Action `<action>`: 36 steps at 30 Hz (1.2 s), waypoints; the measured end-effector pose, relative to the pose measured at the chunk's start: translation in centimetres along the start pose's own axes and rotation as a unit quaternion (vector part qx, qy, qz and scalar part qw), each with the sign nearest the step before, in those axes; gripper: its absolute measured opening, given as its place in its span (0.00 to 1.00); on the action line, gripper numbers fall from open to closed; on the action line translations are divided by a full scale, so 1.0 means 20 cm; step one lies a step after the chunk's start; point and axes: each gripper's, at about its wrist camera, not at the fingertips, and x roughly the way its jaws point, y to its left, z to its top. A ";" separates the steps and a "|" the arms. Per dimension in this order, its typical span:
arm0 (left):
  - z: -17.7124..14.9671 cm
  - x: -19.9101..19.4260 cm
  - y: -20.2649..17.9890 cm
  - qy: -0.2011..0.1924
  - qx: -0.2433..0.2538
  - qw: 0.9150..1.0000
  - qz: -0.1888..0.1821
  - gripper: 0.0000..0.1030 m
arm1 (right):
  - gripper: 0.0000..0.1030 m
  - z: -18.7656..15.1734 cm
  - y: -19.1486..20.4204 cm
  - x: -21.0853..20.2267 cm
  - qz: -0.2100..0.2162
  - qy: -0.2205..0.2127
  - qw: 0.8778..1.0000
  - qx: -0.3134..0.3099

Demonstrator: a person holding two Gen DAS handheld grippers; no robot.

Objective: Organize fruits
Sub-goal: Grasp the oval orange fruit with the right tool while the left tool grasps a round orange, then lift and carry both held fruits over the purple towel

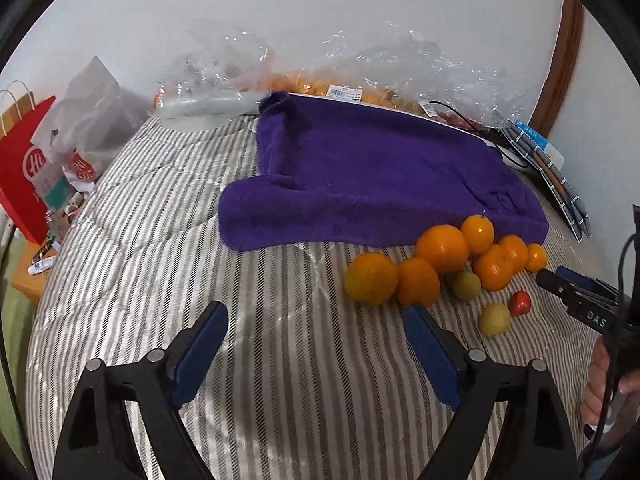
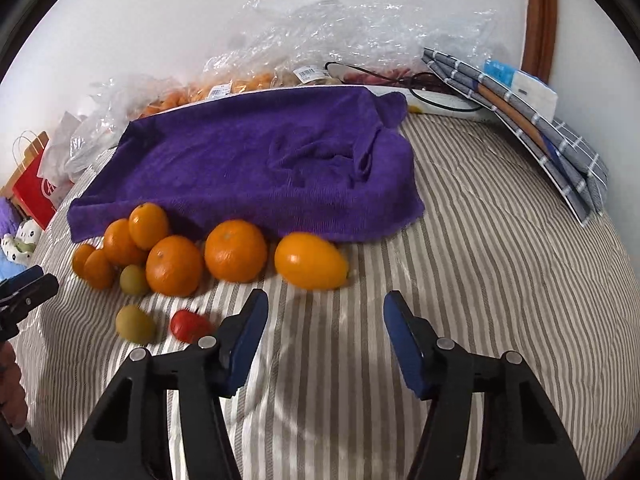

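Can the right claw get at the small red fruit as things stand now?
Probably yes. The right claw is open and empty, and the small red fruit lies alone on the striped bedcover, just left of its left finger. Nothing covers it; only a greenish fruit sits nearby.

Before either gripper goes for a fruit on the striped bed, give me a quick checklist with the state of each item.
1. Left gripper jaws empty: ok.
2. Right gripper jaws empty: ok.
3. Round orange fruits bunched and touching, hard to single out: not ok.
4. Small red fruit lying apart: ok.
5. Purple towel bare for sorting: ok.
6. Fruit hidden under the towel edge: cannot tell.
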 end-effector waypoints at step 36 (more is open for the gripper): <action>0.03 0.08 -0.05 -0.061 0.005 0.996 -0.071 0.32 | 0.34 -0.02 -0.04 -0.04 0.024 -0.046 0.999 -0.002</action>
